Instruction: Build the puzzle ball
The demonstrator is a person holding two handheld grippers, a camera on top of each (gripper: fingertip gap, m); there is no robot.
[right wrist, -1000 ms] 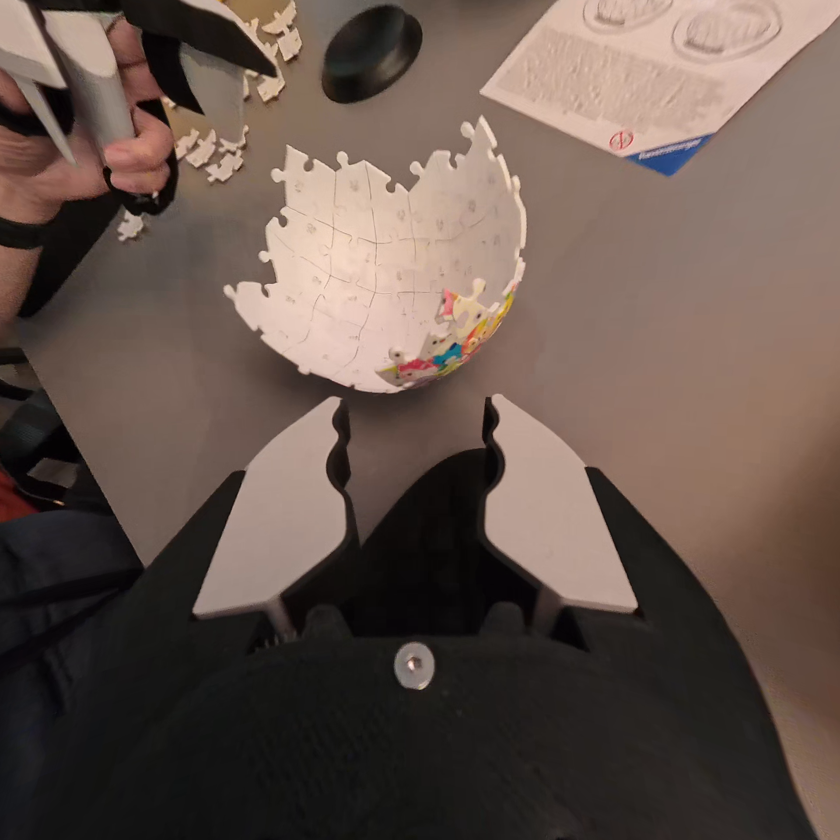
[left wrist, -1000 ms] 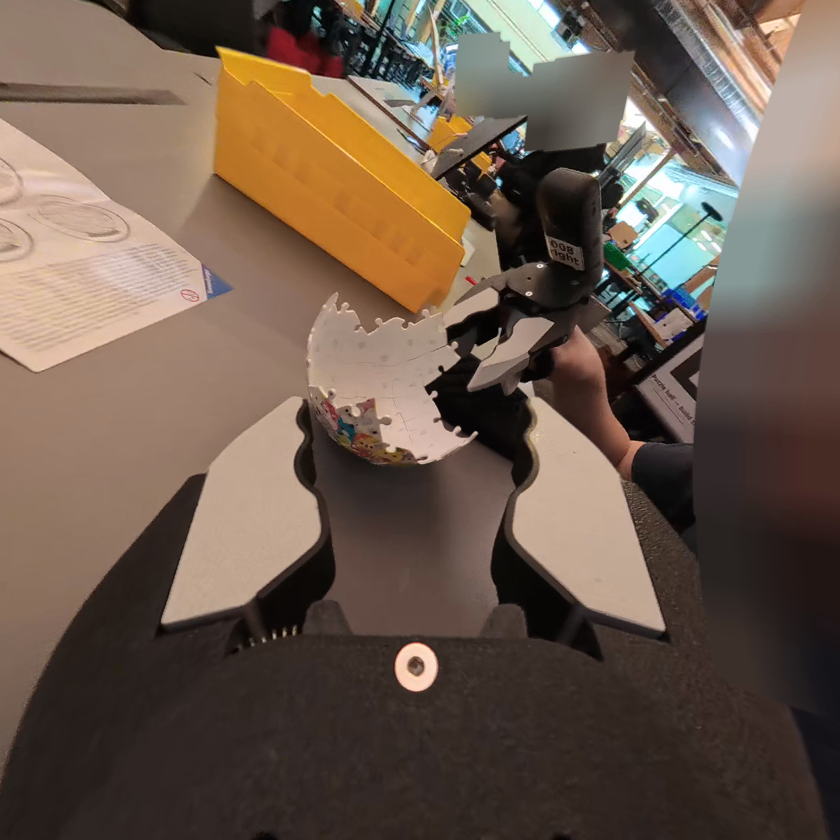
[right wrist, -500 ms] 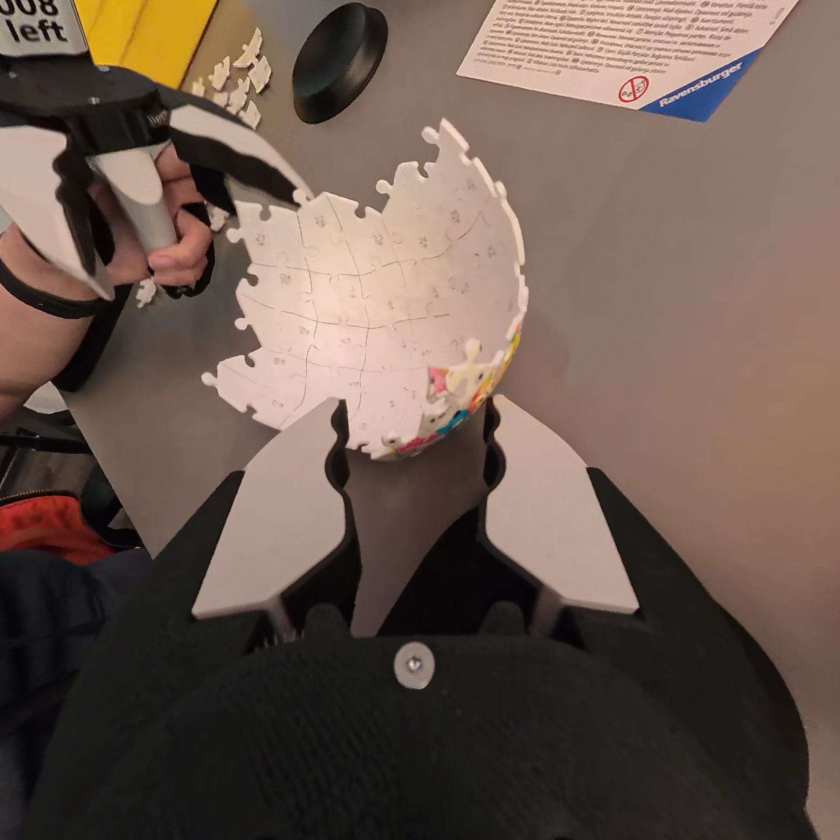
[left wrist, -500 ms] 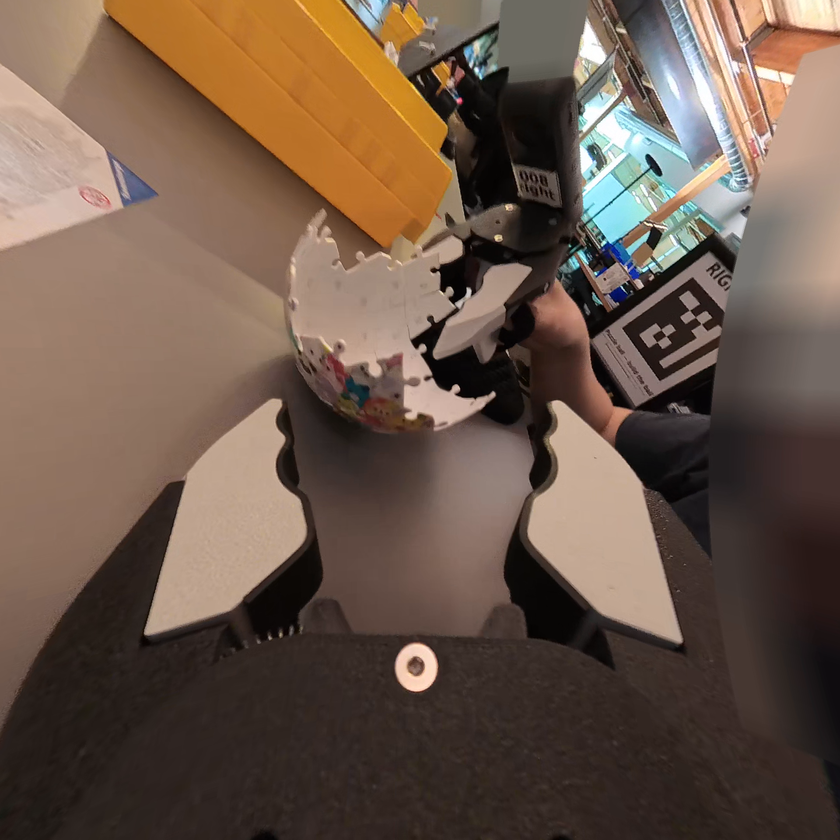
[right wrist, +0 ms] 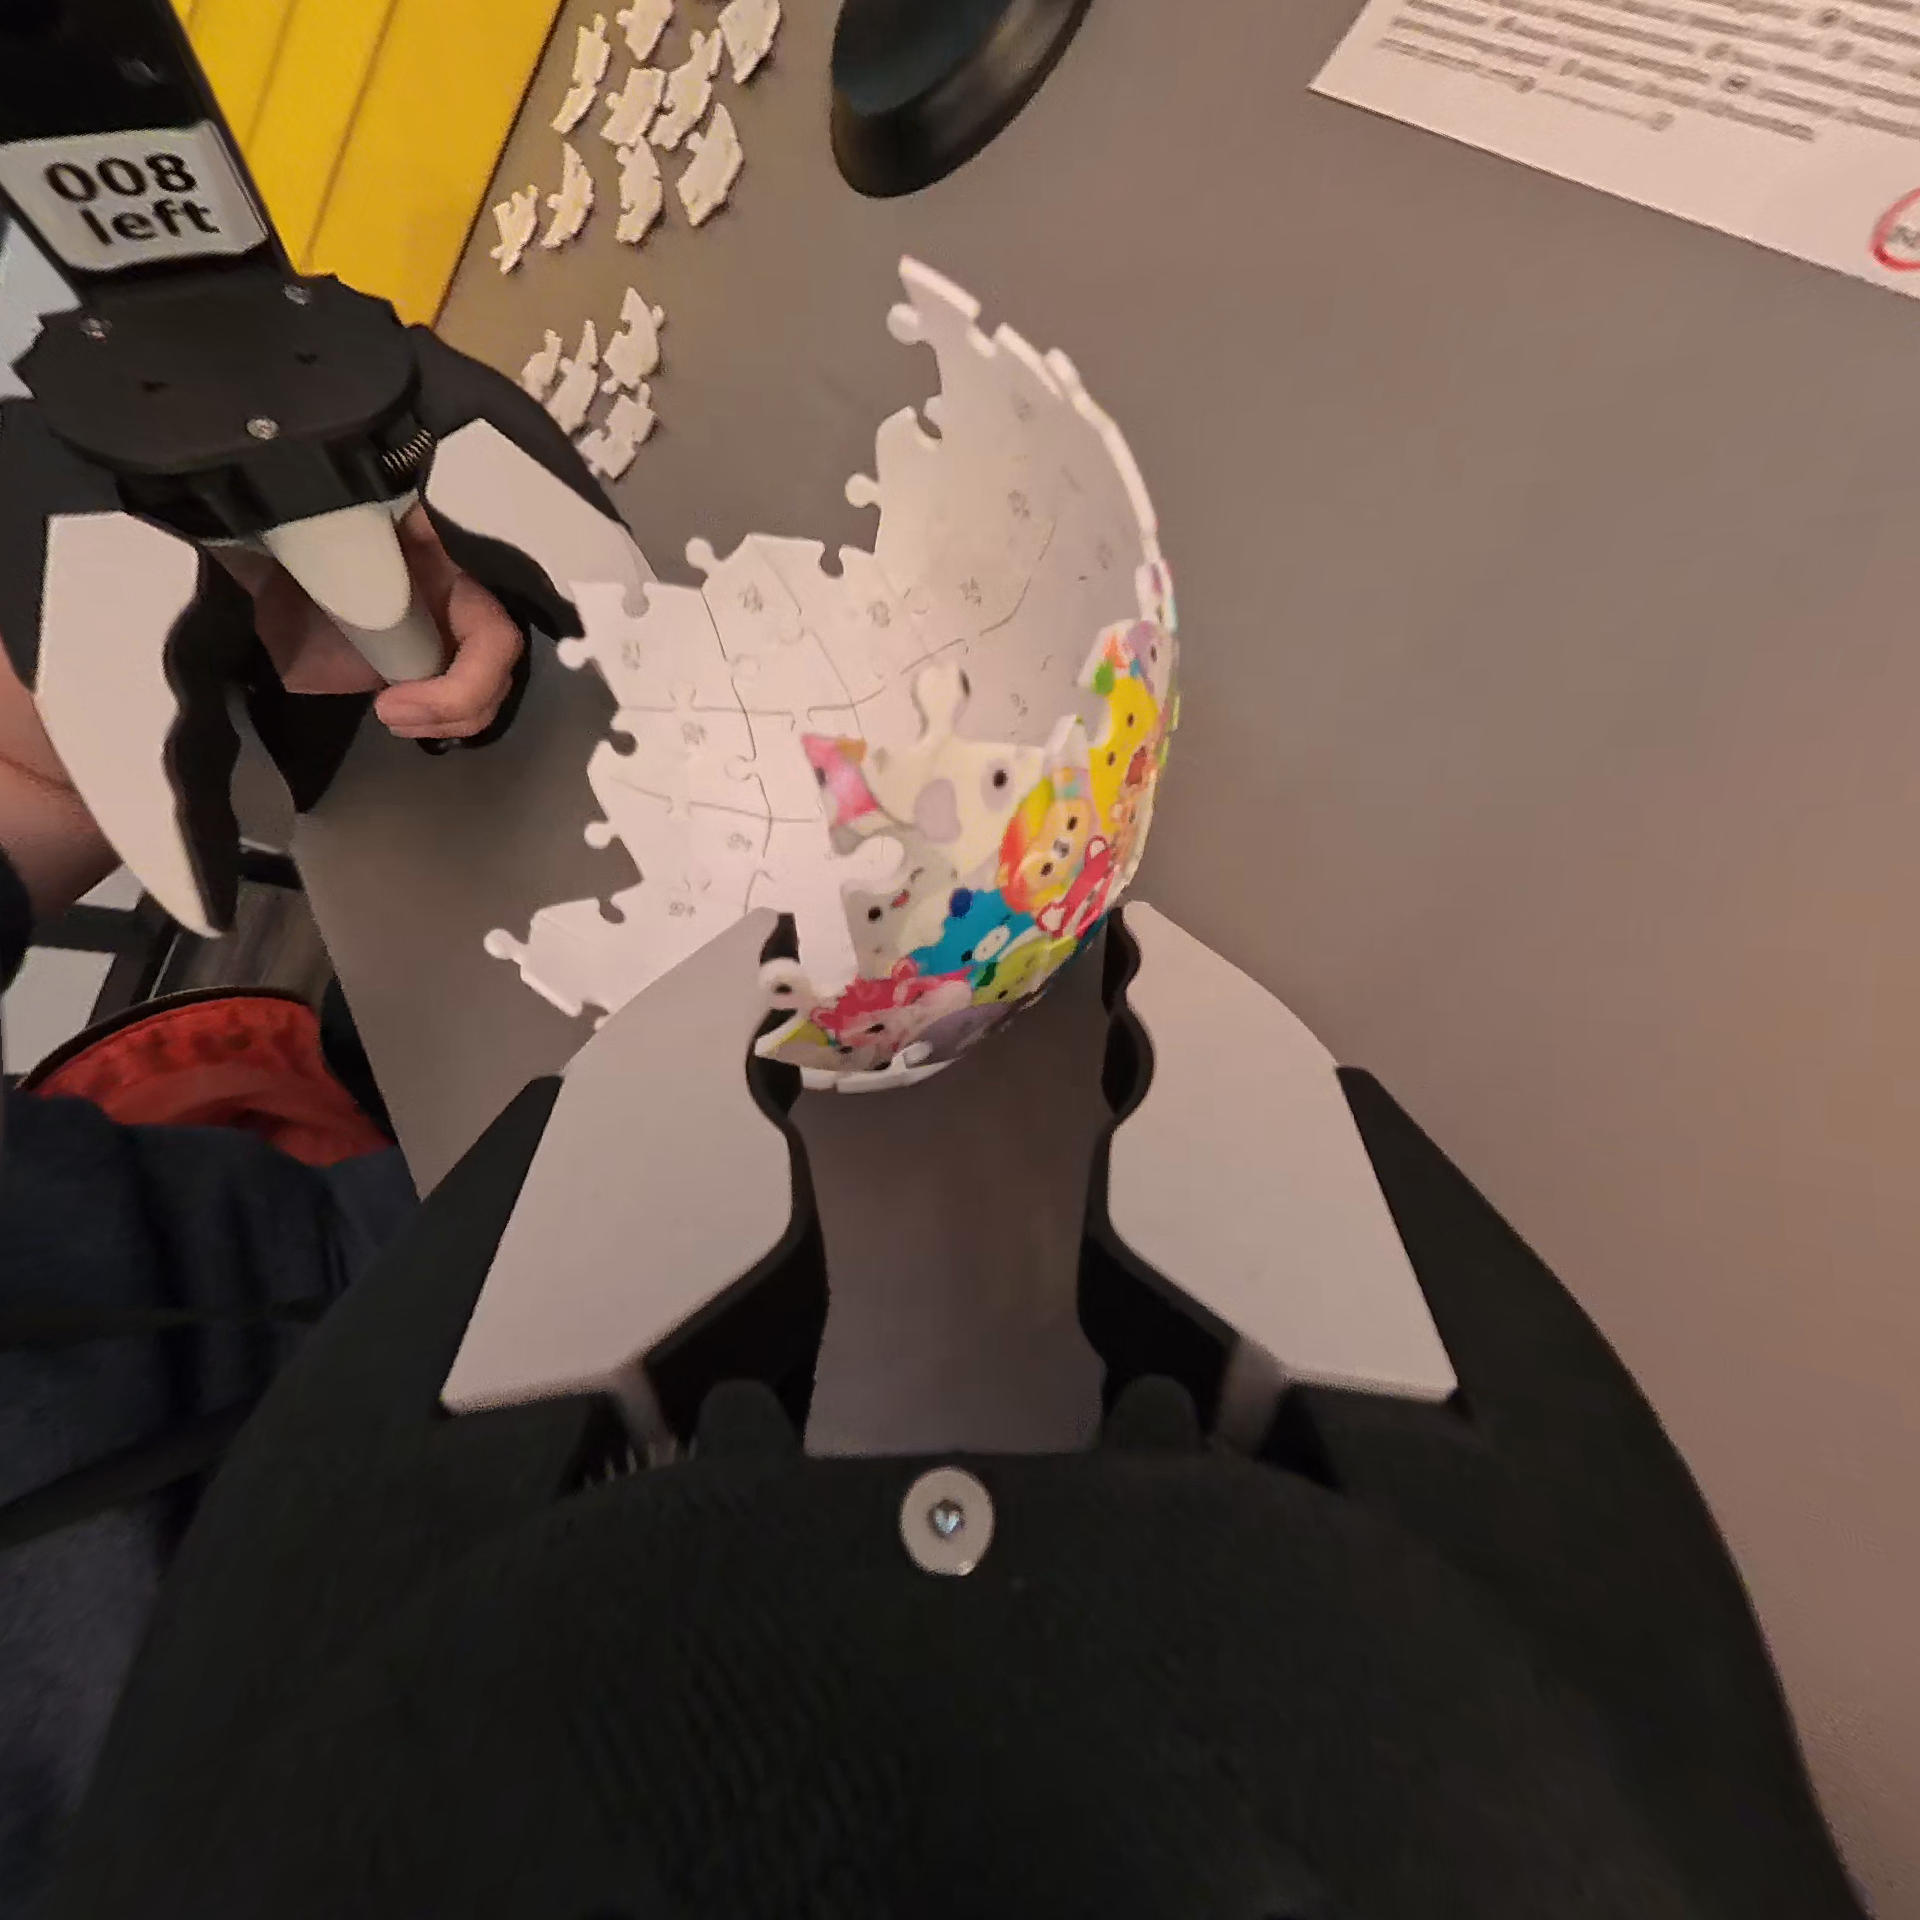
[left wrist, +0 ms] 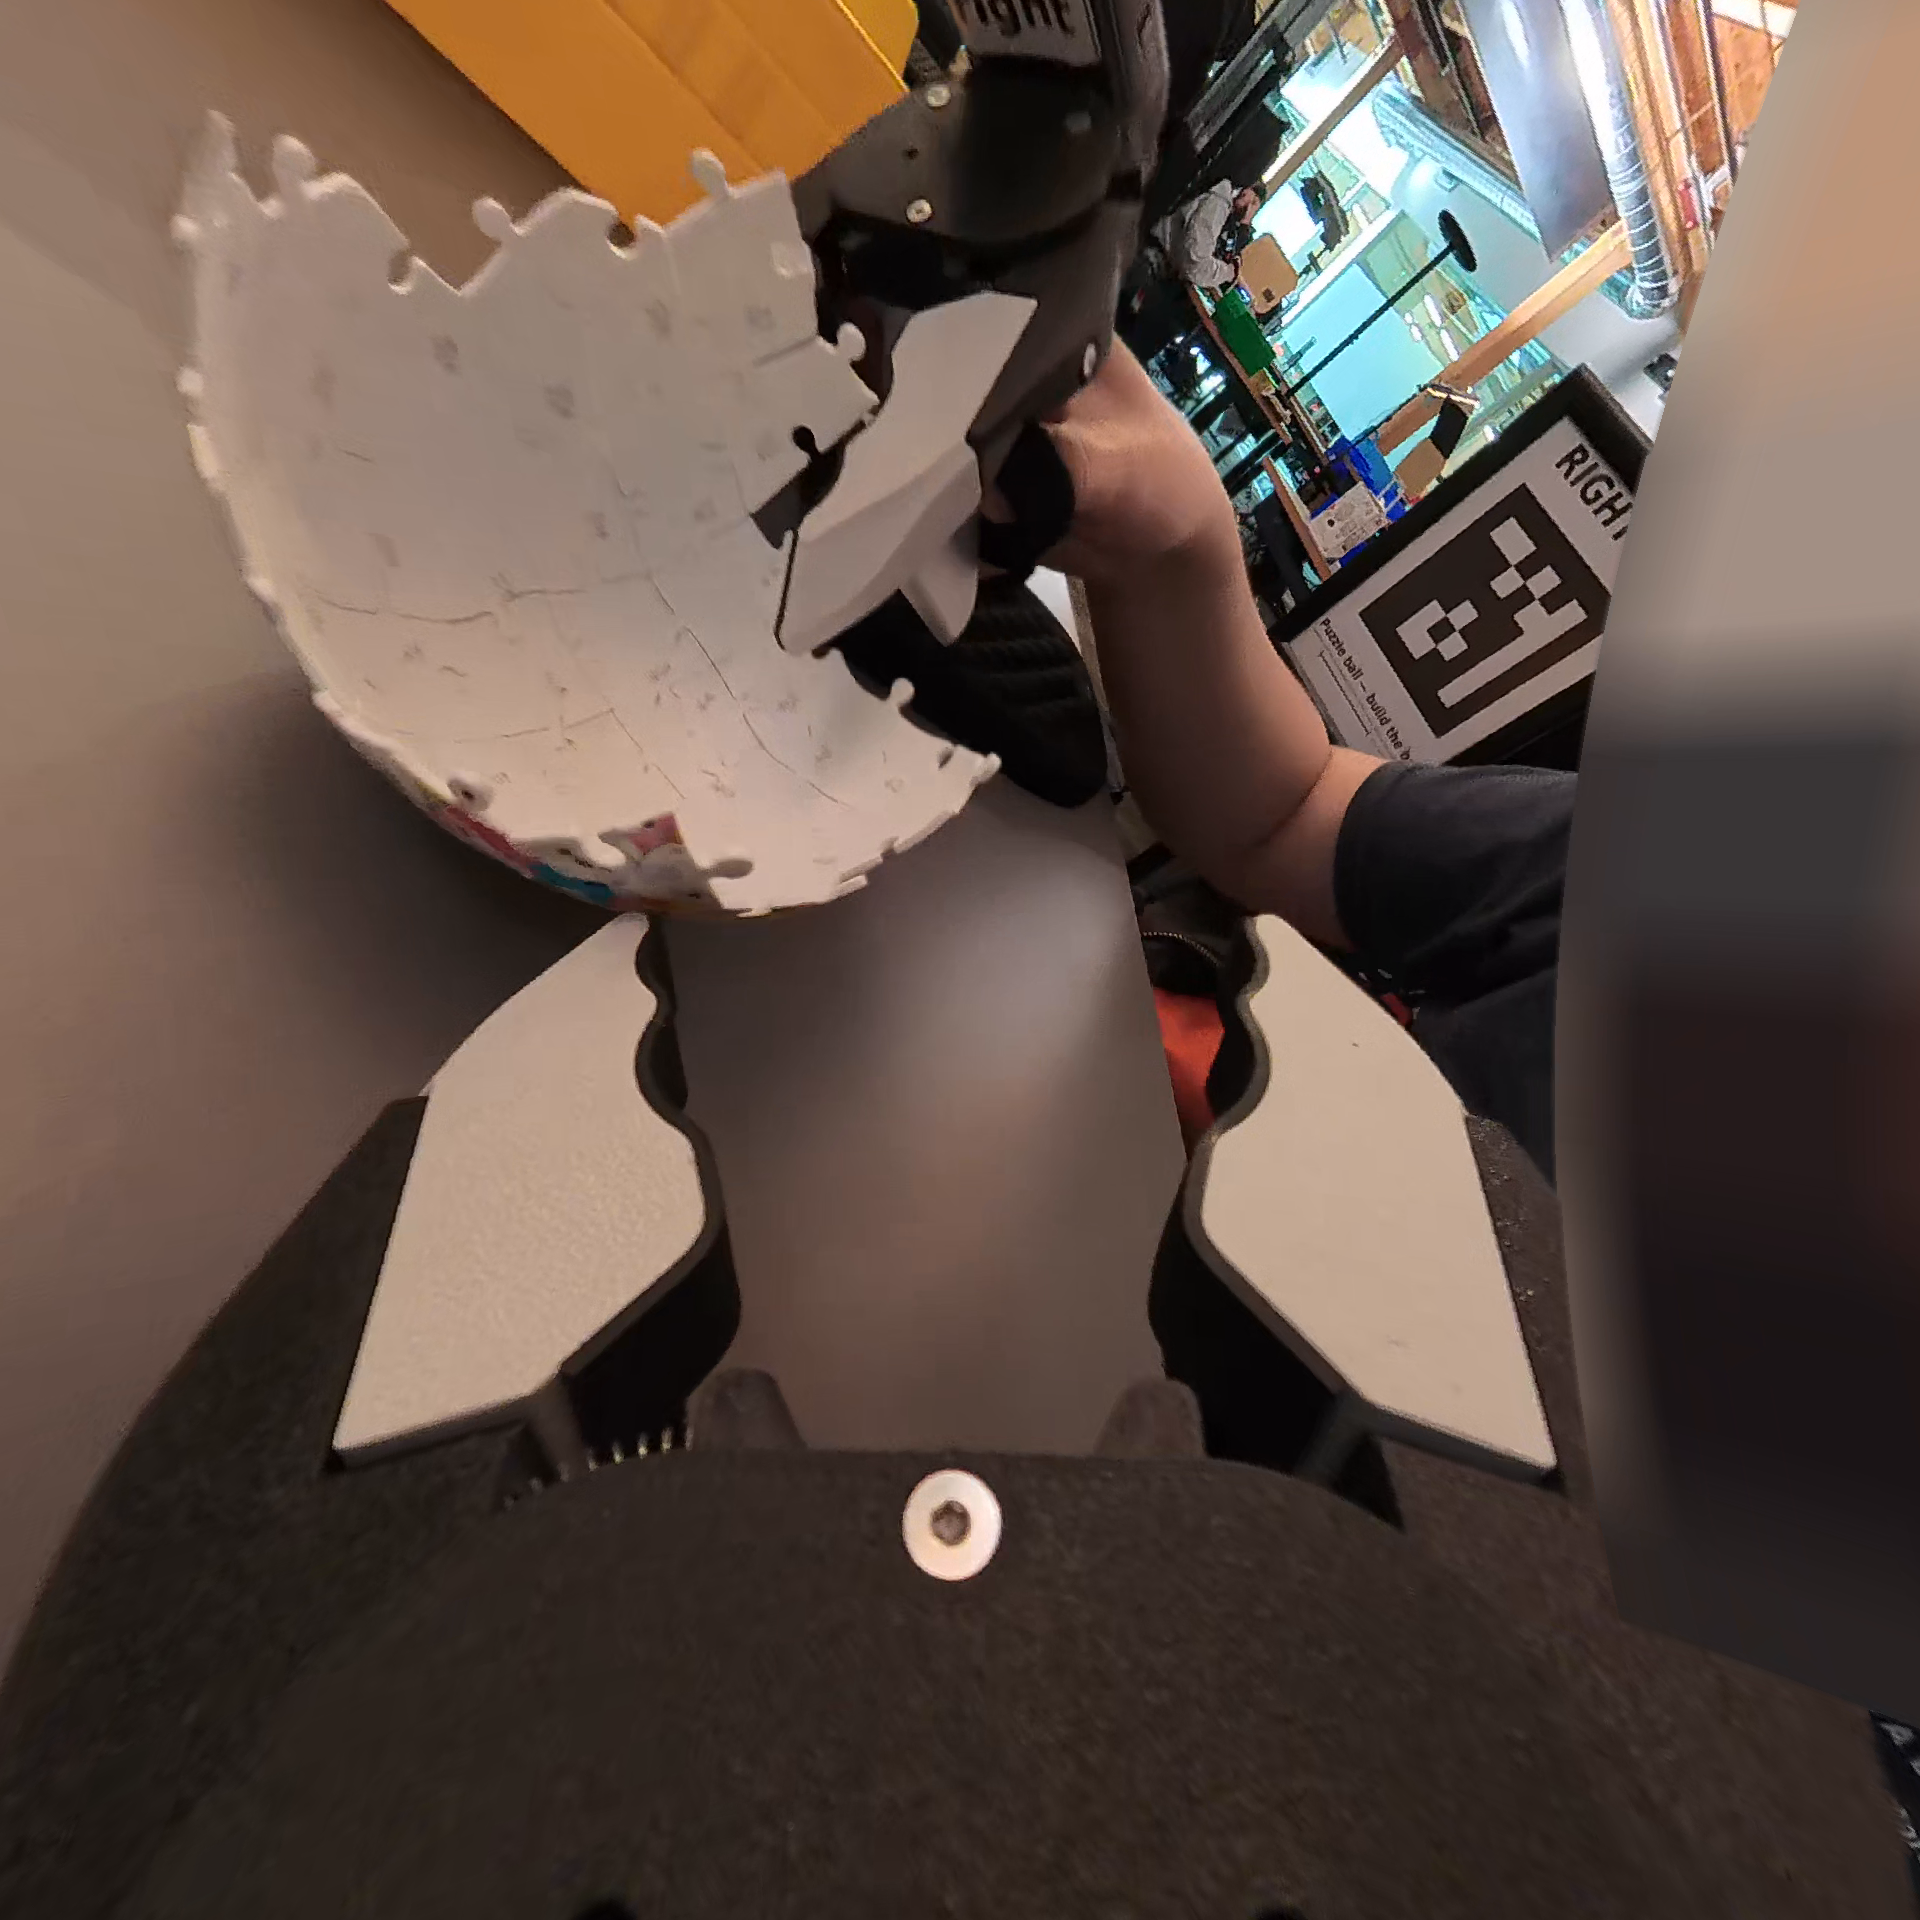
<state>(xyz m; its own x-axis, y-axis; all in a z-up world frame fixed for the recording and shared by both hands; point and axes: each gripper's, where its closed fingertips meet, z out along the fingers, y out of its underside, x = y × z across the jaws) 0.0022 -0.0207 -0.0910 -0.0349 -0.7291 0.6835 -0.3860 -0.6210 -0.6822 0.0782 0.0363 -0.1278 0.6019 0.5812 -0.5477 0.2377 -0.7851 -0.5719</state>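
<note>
The half-built puzzle ball (right wrist: 831, 727) is a white shell with a colourful cartoon outside. It is tipped on its side on the grey table (right wrist: 1507, 727). My right gripper (right wrist: 951, 925) is open, and the shell's lower rim sits between its fingertips. In the left wrist view one of its fingers (left wrist: 894, 488) lies over the right rim of the shell (left wrist: 520, 540); the other is hidden. My left gripper (left wrist: 945, 935) is open and empty, just below the shell. It also shows in the right wrist view (right wrist: 405, 727), left of the shell.
A yellow bin (right wrist: 384, 125) stands at the back left, with several loose white pieces (right wrist: 623, 187) beside it. A black round stand (right wrist: 935, 83) and an instruction sheet (right wrist: 1662, 125) lie beyond the shell. A marker sign (left wrist: 1475, 613) and red fabric (right wrist: 197, 1070) lie past the table edge.
Both grippers have closed in on the shell. The shell has tipped from bowl-up onto its side, its colourful outside now towards the right gripper, whose fingers now straddle the rim.
</note>
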